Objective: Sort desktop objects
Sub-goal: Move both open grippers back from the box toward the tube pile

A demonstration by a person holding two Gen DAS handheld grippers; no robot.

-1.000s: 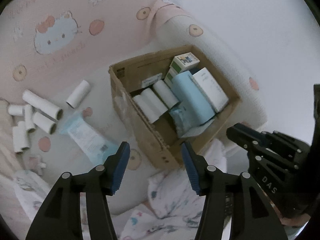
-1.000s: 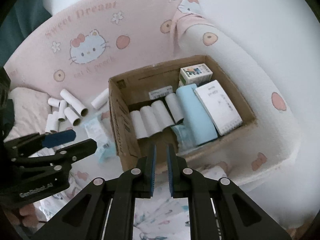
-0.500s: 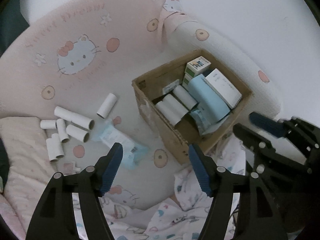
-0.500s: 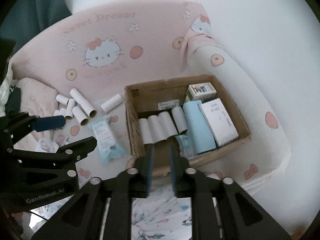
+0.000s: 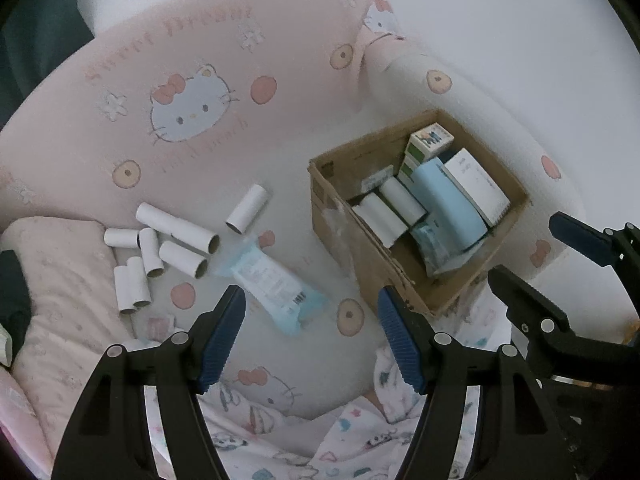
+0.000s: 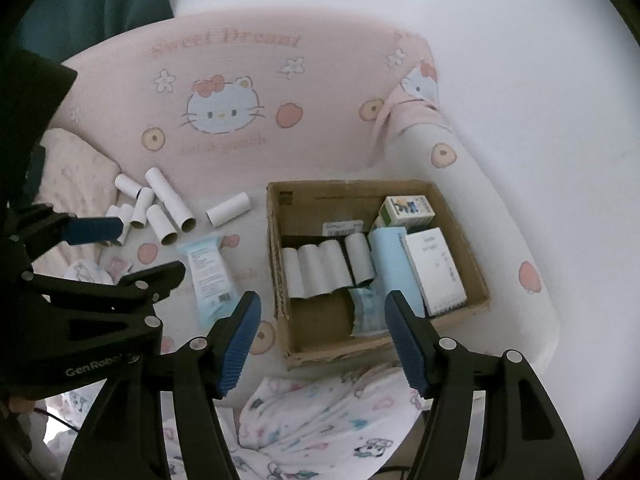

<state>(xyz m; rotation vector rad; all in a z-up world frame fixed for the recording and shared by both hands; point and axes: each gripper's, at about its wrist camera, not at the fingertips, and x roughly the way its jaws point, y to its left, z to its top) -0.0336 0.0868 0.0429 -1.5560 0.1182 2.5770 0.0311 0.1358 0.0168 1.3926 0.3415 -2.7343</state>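
A cardboard box (image 6: 280,280) (image 5: 344,216) on the pink cartoon-cat bedding holds several white paper tubes (image 6: 320,266), a light blue pack (image 6: 394,264), a white notebook (image 6: 436,268) and small cartons (image 6: 408,210). Left of it lie several loose tubes (image 5: 180,240) (image 6: 160,208) and a blue wipes packet (image 5: 276,284) (image 6: 210,272). My left gripper (image 5: 312,332) hangs open and empty above the packet. My right gripper (image 6: 322,340) hovers over the box's near edge, its jaws opening with nothing between them.
A padded white bumper (image 6: 480,200) curves round the box on the right. A pink pillow (image 5: 60,280) lies at the left and a patterned blanket (image 6: 320,420) at the near edge. A dark teal curtain (image 6: 100,0) hangs behind.
Both grippers have pulled back and up, so the box and tubes look smaller. The right gripper's jaws went from shut to wide apart. The left stayed open.
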